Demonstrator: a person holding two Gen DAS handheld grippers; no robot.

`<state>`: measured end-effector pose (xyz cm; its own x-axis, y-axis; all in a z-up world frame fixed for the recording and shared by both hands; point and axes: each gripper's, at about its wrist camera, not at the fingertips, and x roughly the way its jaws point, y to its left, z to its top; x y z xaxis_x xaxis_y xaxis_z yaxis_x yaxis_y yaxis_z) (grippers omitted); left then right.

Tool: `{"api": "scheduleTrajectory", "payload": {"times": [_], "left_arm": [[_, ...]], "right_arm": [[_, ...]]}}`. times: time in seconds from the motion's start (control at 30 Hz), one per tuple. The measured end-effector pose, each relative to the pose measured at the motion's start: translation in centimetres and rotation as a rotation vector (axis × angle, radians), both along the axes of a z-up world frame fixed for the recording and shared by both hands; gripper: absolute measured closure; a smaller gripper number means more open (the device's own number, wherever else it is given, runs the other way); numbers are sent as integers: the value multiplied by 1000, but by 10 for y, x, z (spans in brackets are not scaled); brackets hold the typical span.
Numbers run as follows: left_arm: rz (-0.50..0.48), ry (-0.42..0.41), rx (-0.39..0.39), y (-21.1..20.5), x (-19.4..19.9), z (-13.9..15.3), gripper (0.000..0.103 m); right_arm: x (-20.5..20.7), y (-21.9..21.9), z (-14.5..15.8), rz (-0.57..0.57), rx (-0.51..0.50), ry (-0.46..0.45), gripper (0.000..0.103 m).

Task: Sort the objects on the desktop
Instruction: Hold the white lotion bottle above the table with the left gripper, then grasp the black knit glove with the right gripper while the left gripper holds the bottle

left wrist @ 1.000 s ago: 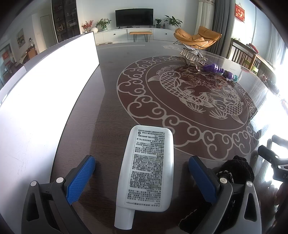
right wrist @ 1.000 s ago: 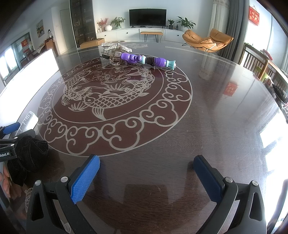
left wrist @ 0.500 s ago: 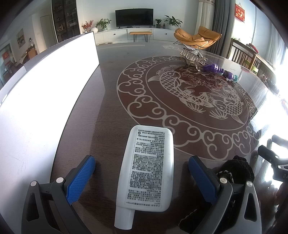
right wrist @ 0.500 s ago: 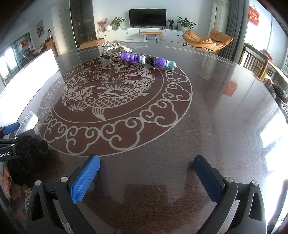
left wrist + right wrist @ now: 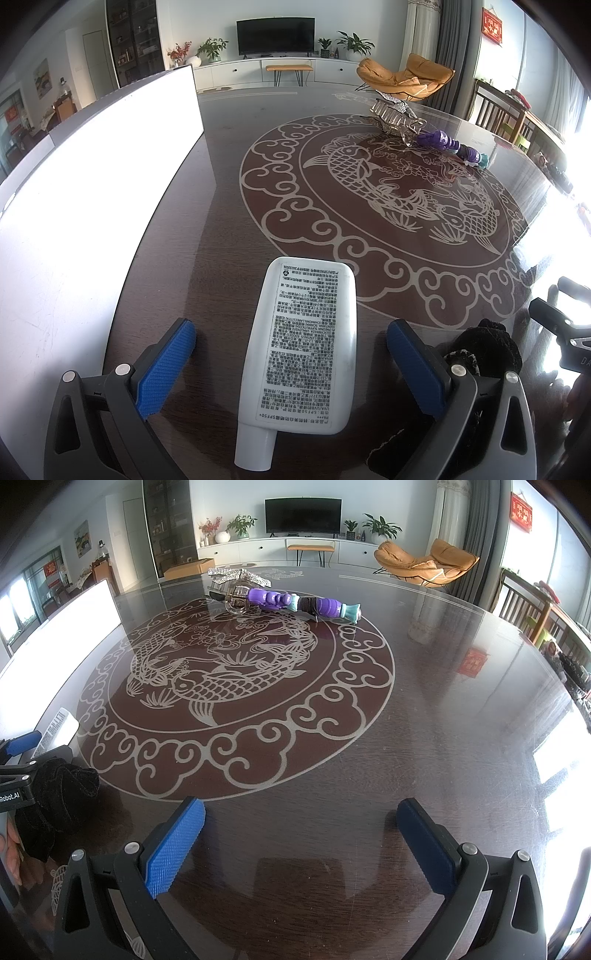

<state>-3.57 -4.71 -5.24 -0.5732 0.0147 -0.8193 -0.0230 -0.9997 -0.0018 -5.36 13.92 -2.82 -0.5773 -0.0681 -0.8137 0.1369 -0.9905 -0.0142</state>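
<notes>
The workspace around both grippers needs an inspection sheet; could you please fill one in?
Surface: dark glossy table with a carp medallion.
Job's things: white sunscreen tube lying flat, cap towards the camera; purple toy beside a clear hair claw and a silver foil piece at the far side; black scrunchie near the left gripper.
Clutter: nothing seen.
Grippers: left gripper open, astride the tube without touching it; right gripper open, empty.
Cables: nothing seen.
Surroundings: bright white panel to the left, television, orange chair.
</notes>
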Motion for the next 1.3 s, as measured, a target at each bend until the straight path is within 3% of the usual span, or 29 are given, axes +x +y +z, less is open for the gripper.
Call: {"api": "scheduleTrajectory", "payload": {"times": [0.57,0.73,0.93,0.97,1.03,1.07,1.13,1.23,1.3], "left_arm": [[-4,-1,1,-2,1,0,0],[-139,-80,-12,-7,-2,3,0],[-154,-85,-13,-17,3,3,1],[-174,-70,-12,-16,6,5,6],[-211,-13,-5,-14,12,10,44],[-213,-8,-7,-14,11,11,51],[-204,0,15,-18,9,13,52],[-174,23,47,-28,14,11,52],[-159,31,53,-32,19,11,52]], "right_arm": [[0,0,0,0,0,0,0],[0,0,0,0,0,0,0],[0,0,0,1,0,0,0],[0,0,0,1,0,0,0],[0,0,0,1,0,0,0],[0,0,0,0,0,-4,0],[12,-2,4,-20,-34,-24,0],[38,-18,13,46,-285,-34,0],[50,-50,18,141,-367,-64,0]]}}
